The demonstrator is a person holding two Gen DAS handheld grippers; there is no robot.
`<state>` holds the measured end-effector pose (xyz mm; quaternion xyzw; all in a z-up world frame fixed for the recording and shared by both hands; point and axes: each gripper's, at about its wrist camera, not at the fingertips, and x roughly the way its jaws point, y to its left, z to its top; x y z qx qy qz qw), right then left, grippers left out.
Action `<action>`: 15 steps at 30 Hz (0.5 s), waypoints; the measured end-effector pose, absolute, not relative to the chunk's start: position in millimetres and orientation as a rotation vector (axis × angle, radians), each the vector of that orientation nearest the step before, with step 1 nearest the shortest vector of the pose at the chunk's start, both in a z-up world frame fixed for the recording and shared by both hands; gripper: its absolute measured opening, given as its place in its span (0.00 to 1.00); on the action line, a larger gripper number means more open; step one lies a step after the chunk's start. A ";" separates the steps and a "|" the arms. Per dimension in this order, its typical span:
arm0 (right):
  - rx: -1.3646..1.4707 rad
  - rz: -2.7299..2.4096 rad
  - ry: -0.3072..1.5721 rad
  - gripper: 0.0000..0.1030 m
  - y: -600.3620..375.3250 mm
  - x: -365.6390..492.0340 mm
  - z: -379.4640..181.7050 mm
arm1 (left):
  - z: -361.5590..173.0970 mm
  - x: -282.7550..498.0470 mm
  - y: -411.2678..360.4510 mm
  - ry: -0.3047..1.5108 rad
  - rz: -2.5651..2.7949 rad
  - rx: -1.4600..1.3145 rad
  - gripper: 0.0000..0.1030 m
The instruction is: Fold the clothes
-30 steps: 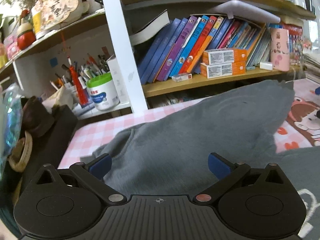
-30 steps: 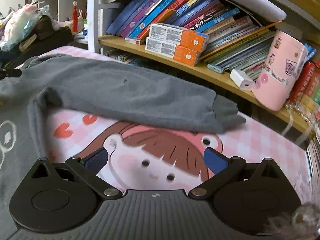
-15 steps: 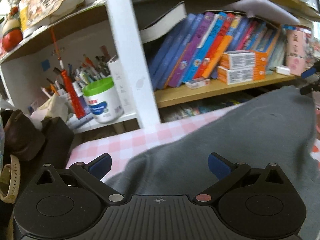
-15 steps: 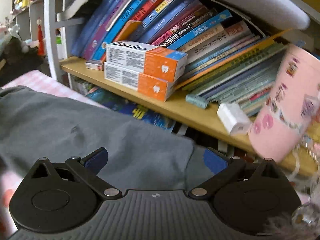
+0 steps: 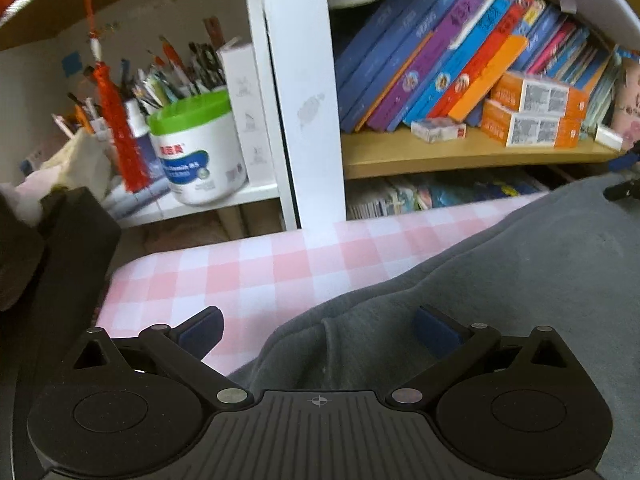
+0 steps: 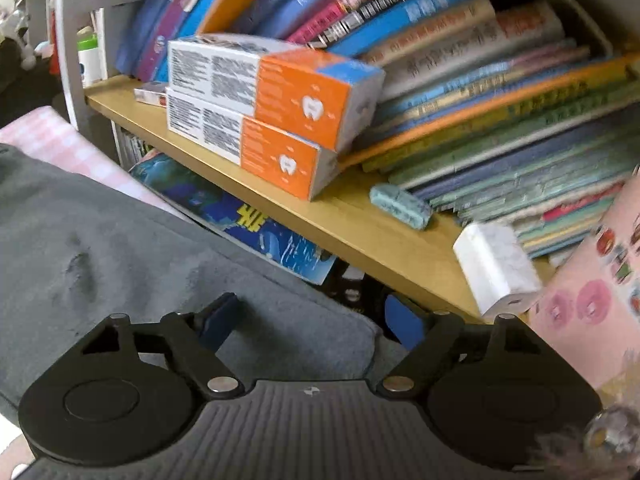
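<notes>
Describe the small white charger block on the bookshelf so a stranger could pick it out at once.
Start at the wooden shelf holding the leaning row of books. Follow its front edge past the two stacked orange-and-white boxes and a small teal eraser towards the pink patterned cup. The white charger block lies just before that cup: plain, glossy, rounded at the corners, with no print.

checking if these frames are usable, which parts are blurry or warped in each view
Left wrist view: the white shelf post bows from fisheye distortion, the pen clutter at left is softly smeared, the grey garment and left tongs stay sharp. Right wrist view: the books and orange boxes are streaked with motion blur, the pink cup is soft, the right tongs are crisp.
</notes>
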<state>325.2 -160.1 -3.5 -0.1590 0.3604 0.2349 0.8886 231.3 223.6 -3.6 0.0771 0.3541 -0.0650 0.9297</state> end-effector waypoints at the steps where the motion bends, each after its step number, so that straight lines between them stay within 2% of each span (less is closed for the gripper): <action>1: -0.314 0.493 0.749 0.75 -162.0 326.2 -4.1 | -5.7 235.8 223.3 0.739 -0.141 0.167 0.99; 5: -0.260 0.510 0.760 0.72 -170.1 328.3 -4.9 | -11.7 244.8 229.4 0.785 -0.204 0.107 0.93; 6: -0.254 0.510 0.759 0.71 -171.1 327.9 -4.8 | -12.3 245.6 232.0 0.793 -0.219 0.081 0.86; 8: -0.247 0.503 0.760 0.59 -172.2 327.5 -3.5 | -11.0 241.4 233.1 0.790 -0.249 0.065 0.74; 9: -0.244 0.501 0.763 0.54 -173.0 326.5 -2.1 | -9.2 238.4 232.0 0.793 -0.261 0.067 0.62; 10: -0.243 0.500 0.768 0.42 -174.0 326.1 -0.7 | -7.5 235.4 230.9 0.795 -0.273 0.070 0.50; 11: -0.241 0.497 0.774 0.27 -175.1 325.2 0.9 | -5.8 232.5 229.8 0.798 -0.285 0.072 0.44; 13: -0.228 0.498 0.791 0.16 -178.1 321.3 4.5 | -1.4 225.5 227.0 0.800 -0.299 0.091 0.26; 15: -0.229 0.480 0.761 0.14 -180.0 308.8 10.8 | 4.7 216.0 220.9 0.777 -0.292 0.141 0.21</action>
